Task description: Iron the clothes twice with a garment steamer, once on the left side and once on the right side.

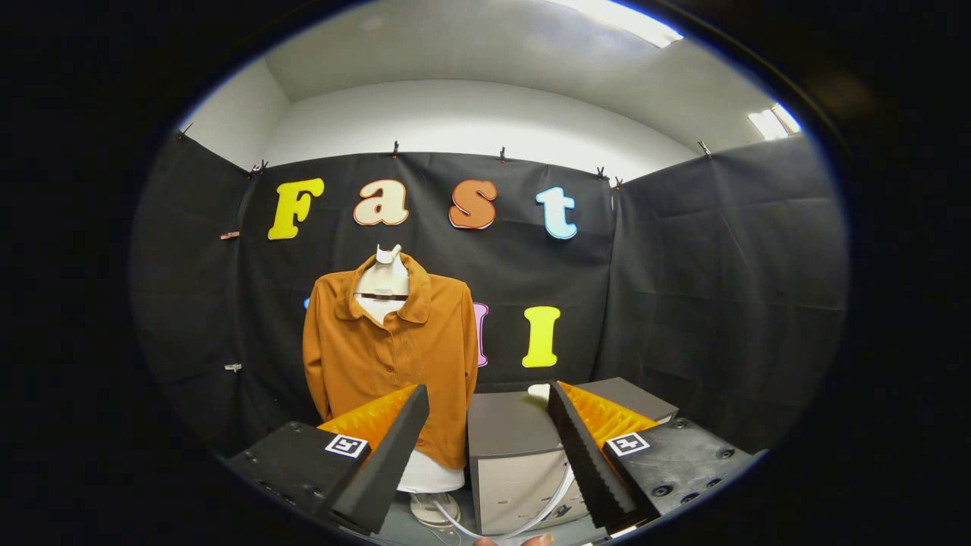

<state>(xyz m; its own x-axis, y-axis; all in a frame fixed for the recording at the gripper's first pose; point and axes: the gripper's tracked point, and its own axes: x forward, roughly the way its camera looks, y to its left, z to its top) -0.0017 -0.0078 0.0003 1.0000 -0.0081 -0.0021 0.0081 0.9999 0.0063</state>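
Facing orange shirt [391, 364] on mannequin | fingers [394, 447] apart, empty | grey box [504, 455] ahead

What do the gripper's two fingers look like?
The gripper has two wedge-shaped fingers, faced with dark grey ridged foam pads and backed by ribbed orange plastic. Each sits on a black block with screw holes, and each block carries a small white square marker with a black pattern.
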